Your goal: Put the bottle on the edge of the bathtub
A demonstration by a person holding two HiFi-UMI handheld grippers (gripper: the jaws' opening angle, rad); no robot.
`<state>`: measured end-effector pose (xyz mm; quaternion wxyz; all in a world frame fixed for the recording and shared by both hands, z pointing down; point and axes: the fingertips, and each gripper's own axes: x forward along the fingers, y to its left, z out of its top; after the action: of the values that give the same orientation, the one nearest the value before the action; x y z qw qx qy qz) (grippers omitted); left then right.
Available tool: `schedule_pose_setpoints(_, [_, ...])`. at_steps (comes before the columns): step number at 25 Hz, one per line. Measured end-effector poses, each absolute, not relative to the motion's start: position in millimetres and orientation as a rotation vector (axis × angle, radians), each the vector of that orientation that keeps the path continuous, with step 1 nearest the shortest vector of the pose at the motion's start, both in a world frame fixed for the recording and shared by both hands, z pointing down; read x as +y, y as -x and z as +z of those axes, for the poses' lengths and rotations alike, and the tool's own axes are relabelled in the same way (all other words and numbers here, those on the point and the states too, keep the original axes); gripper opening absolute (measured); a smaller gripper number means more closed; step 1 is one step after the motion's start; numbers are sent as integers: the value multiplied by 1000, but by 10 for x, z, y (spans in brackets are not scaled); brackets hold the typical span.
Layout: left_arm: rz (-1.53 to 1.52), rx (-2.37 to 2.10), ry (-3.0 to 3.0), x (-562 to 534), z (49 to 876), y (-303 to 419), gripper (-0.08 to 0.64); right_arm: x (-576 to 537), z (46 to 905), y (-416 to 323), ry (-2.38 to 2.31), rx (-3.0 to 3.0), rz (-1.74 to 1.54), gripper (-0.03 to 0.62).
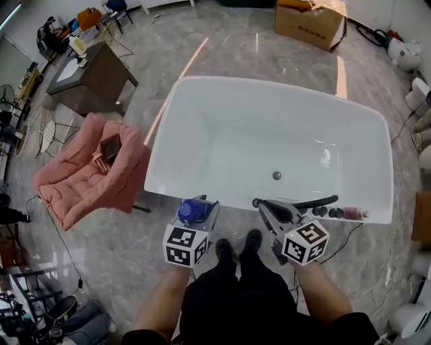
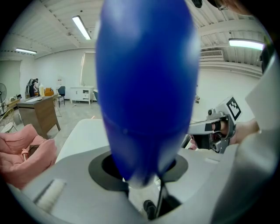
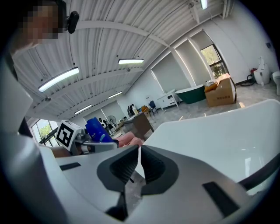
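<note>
A blue bottle (image 1: 194, 210) sits between the jaws of my left gripper (image 1: 198, 215), which is shut on it just short of the near rim of the white bathtub (image 1: 269, 86). In the left gripper view the bottle (image 2: 146, 87) fills the middle and rises out of the left gripper (image 2: 142, 170). My right gripper (image 1: 266, 207) hovers beside it at the same rim, shut with nothing in it. In the right gripper view the pads of the right gripper (image 3: 139, 164) meet, and the bottle (image 3: 97, 127) shows at the left.
A black faucet (image 1: 313, 202) and small items (image 1: 340, 213) stand on the tub's near rim to the right. A pink cushioned chair (image 1: 91, 168) is left of the tub, with a brown desk (image 1: 91, 74) behind it. A cardboard box (image 1: 311, 20) lies beyond the tub.
</note>
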<state>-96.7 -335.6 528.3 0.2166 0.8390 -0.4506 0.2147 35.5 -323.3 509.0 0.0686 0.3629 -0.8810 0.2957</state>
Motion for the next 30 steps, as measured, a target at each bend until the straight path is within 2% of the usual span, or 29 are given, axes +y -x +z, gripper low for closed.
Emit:
schedule_pose_setpoints(14, [639,-1087,-2378,-3624,5989,822,161,-3404,5622,-263,-1186,-2507,838,17])
schedule_pose_setpoints(23, [699,-1037,-2353,-3723,6700,731,161,-3378,6095,-361,-1237,-2408,758,104])
schedule_pose_setpoints(30, [766,-985,-2352,-3741,7079,620,161,-3278,6346,-502,-1322,-2357,778,107])
